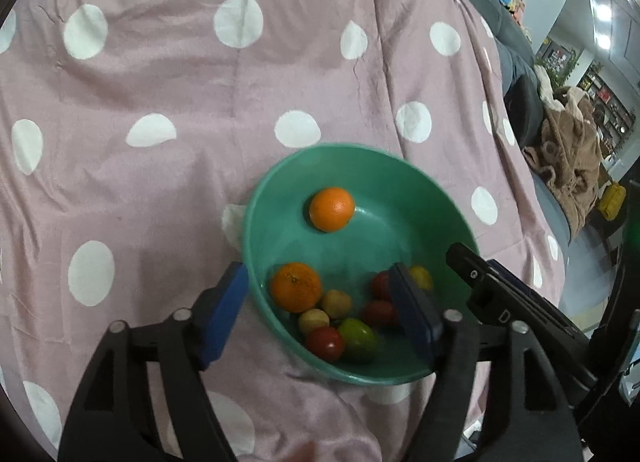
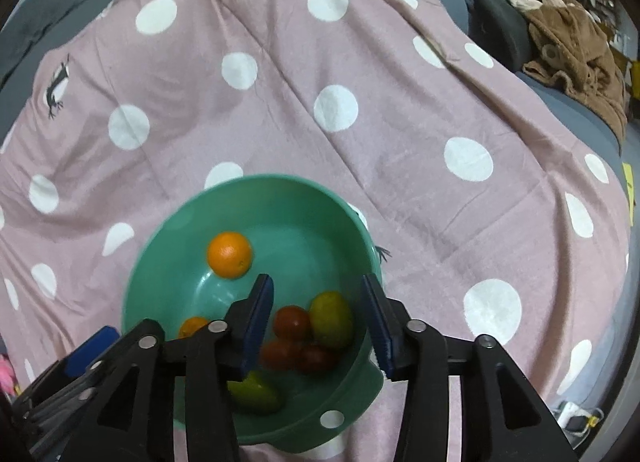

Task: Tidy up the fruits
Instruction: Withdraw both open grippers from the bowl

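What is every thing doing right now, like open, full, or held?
left gripper: open, fingers straddling the bowl's rim, holding nothing
right gripper: open, over the fruit, holding nothing
green bowl: upright, partly filled with fruit
far orange: loose in the bowl, apart from the pile
polka-dot cloth: spread out, wrinkled

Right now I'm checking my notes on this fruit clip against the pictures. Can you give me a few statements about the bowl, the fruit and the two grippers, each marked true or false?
1. The bowl is green. True.
2. The bowl rests on a pink cloth with white dots. True.
3. The bowl holds a single orange. False: two show, the far orange and the near orange.
4. The left gripper is clamped on a fruit. False: its jaws stand open, with nothing gripped.
5. The right gripper holds nothing. True.
6. Fruit lies scattered on the cloth. False: all visible fruit is in the bowl.
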{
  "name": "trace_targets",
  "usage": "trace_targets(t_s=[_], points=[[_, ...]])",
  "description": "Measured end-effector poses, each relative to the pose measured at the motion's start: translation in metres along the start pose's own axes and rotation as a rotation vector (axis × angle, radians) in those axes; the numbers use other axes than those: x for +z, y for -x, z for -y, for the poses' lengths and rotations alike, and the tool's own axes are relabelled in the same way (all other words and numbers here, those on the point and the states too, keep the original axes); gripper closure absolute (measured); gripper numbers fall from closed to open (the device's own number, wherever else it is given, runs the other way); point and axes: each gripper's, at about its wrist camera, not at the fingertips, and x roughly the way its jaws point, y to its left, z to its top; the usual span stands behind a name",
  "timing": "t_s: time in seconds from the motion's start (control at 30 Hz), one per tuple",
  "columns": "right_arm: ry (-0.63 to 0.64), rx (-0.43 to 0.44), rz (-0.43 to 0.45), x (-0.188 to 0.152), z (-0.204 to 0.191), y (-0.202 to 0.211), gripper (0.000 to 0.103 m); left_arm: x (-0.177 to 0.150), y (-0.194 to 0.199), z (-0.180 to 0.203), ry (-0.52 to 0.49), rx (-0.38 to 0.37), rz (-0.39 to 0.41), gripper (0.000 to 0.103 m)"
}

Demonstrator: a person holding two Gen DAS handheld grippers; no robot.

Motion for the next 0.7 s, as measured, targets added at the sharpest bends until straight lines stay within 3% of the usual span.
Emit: trace_targets(t_s=[0.07,0.27,0.7], points=[[0.01,-0.007,0.014,0.001,-0.002,0.003,0.051,0.0,0.006,-0.001,0.002,0.003,0.019,0.021],[0.031,0.006,0.027,0.003,-0.006,0.006,0.051,-0.001,0.013,-0.004,-0.018,0.033,0.043,0.021],[0.034,-0.021,0.034,0.002,-0.007,0.007,0.051,-0.004,0.013,-0.009,-0.011,0.017,0.043,0.021]])
